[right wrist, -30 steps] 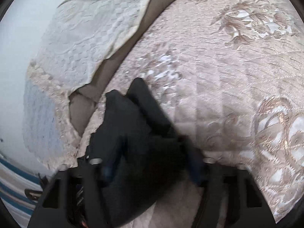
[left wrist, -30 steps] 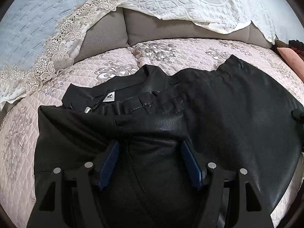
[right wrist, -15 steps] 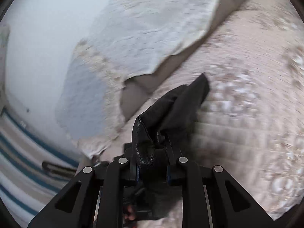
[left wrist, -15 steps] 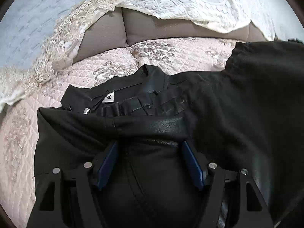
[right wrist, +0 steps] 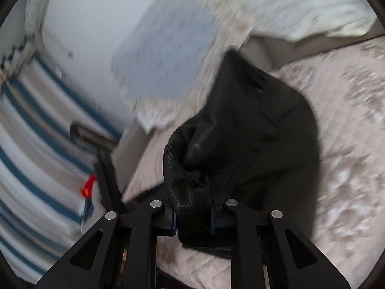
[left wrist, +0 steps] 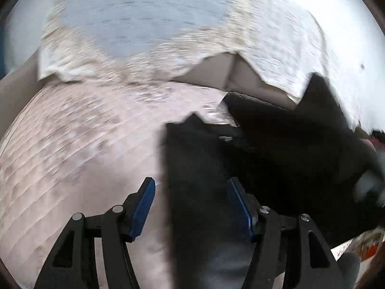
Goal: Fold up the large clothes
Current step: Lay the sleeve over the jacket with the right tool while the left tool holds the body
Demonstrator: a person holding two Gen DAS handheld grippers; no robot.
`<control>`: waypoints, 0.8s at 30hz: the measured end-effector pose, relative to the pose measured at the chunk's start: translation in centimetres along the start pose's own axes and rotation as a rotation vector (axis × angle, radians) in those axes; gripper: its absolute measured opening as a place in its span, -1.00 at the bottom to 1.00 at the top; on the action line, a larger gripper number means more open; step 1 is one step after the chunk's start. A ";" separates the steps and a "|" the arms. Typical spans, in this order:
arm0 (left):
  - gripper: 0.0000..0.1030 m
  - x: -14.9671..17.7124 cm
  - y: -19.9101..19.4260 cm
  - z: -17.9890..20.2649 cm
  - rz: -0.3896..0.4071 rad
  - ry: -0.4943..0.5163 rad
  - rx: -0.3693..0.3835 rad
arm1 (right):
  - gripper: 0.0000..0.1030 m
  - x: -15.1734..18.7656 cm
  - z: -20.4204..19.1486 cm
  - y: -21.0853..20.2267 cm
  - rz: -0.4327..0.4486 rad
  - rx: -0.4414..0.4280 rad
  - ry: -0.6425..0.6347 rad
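A large black leather-like garment [left wrist: 276, 159] lies on the pink quilted sofa seat [left wrist: 79, 159], blurred by motion. My left gripper [left wrist: 191, 192] is open, its blue pads [left wrist: 144, 200] apart, with the garment's left edge running between them. My right gripper [right wrist: 193, 219] is shut on a bunched fold of the garment [right wrist: 252, 139] and holds it lifted above the seat [right wrist: 349, 144]. The rest of the garment hangs down from that fold onto the seat.
A white and pale blue lace cover [left wrist: 144, 24] drapes over the grey sofa back [left wrist: 216, 72]. In the right wrist view a blue-striped cloth [right wrist: 36, 144] and a dark frame [right wrist: 103, 159] stand at the left beyond the sofa's end.
My right gripper has lifted the pinched fold higher and carried it leftwards over the garment. My left gripper has swung left, so bare seat now fills its left half.
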State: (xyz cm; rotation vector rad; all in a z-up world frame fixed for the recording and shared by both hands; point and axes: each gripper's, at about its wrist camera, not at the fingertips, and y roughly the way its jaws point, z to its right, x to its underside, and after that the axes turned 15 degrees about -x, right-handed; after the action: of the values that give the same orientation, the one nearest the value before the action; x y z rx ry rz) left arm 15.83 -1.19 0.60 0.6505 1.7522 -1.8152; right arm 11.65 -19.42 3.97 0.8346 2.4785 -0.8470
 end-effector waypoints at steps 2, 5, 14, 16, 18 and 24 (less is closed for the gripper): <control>0.25 0.6 0.0 -2.2 -0.009 -0.035 -0.022 | -0.62 1.7 1.0 3.7 -0.111 0.034 0.005; 0.23 1.2 -0.1 -4.6 -0.024 -0.074 -0.044 | -0.58 3.4 1.6 6.0 -0.167 0.085 -0.028; 0.22 -0.1 -1.6 -5.0 0.018 -0.073 0.005 | 0.01 3.0 -2.1 2.9 -0.137 -0.024 -0.104; 0.22 -0.4 -2.4 -4.5 0.032 -0.070 0.027 | 0.01 3.3 -2.7 1.0 -0.095 -0.057 -0.121; 0.22 -0.5 -3.4 -3.8 0.051 -0.060 0.047 | 0.01 3.4 -2.8 -0.6 -0.041 -0.052 -0.134; 0.22 -0.4 -5.2 0.7 0.084 0.033 0.140 | -0.53 4.3 1.2 -1.9 -0.005 0.123 -0.058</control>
State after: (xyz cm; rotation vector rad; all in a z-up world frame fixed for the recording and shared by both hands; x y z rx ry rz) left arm 12.68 -1.83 4.73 0.8015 1.6040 -1.8904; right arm 7.44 -19.69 1.65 0.8332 2.3993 -1.0192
